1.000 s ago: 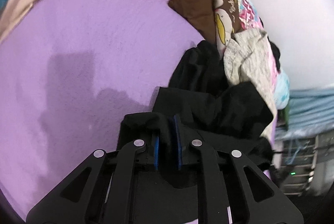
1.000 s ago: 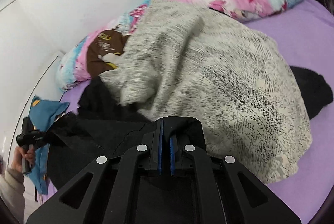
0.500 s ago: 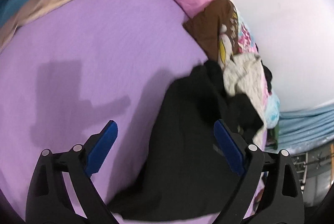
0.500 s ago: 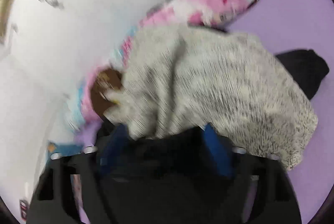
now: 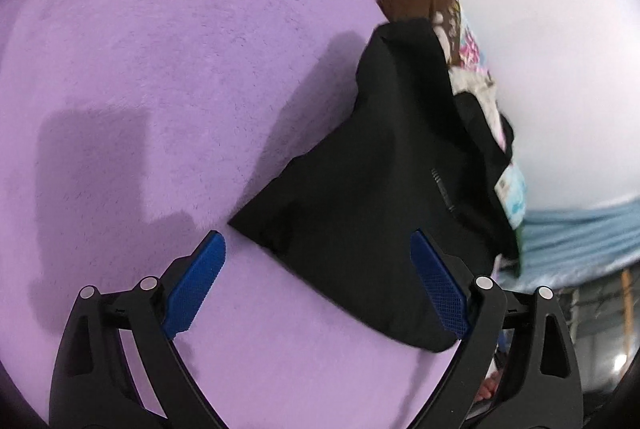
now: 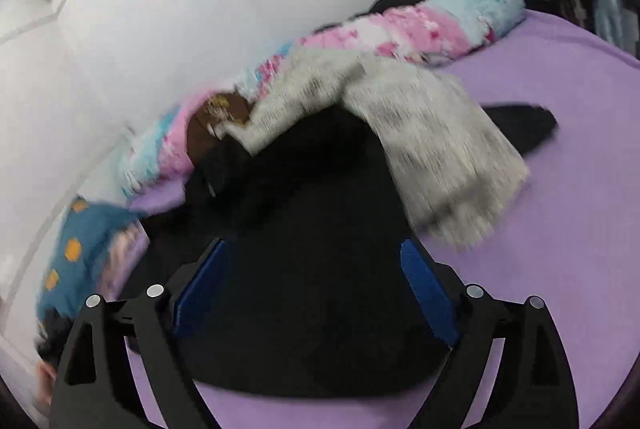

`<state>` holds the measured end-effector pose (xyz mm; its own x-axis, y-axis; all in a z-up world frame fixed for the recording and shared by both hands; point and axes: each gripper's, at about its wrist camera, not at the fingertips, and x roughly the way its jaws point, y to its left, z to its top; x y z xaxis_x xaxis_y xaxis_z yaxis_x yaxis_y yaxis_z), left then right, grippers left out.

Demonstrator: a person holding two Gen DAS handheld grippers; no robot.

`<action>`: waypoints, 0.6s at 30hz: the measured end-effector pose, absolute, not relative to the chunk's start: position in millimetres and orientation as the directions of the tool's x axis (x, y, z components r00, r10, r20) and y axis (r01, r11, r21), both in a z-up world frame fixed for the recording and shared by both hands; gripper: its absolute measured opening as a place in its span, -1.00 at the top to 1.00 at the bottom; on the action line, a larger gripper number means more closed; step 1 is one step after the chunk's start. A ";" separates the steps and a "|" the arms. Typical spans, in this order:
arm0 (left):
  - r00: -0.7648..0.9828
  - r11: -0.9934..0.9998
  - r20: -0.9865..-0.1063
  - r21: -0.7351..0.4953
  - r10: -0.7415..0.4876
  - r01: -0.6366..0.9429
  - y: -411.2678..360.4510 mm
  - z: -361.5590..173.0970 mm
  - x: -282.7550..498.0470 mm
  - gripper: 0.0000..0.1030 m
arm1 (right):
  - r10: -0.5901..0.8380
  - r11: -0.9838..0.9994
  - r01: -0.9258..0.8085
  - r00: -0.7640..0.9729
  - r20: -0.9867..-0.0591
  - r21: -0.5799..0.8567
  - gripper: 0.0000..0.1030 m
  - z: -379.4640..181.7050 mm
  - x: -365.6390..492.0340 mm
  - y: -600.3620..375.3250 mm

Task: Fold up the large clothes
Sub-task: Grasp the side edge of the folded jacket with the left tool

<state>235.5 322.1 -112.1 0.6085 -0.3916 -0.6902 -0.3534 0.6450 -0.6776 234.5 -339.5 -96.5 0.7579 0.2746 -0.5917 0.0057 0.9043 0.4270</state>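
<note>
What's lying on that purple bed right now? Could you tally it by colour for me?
Black garments: 2, the large one and a smaller one
Grey speckled garment: 1
Pink-and-blue quilt roll: 1
Brown cartoon cushion: 1
Total: 5

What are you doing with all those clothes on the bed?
A person is folding clothes using a gripper in each hand. A black garment lies on the purple bedcover. The left gripper is open above one corner of it and grips nothing. The right gripper is opening its jaws over the same dark cloth without pinching it. A grey knitted garment lies partly over the black one, next to a pink and blue blanket along the wall.
</note>
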 end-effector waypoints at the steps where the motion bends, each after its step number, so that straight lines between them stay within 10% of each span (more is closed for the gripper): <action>1: 0.591 0.653 -0.705 -0.666 -0.393 -0.361 320.6 -114.9 238.5 -0.73 | 0.259 0.915 0.014 0.746 -0.614 0.403 -0.67 -104.7 233.5 -338.0; 18: 0.556 0.551 -0.699 -0.707 -0.449 -0.444 351.9 -154.9 248.8 -0.73 | 0.311 0.875 0.115 0.611 -0.728 0.470 -0.70 -169.8 259.0 -371.4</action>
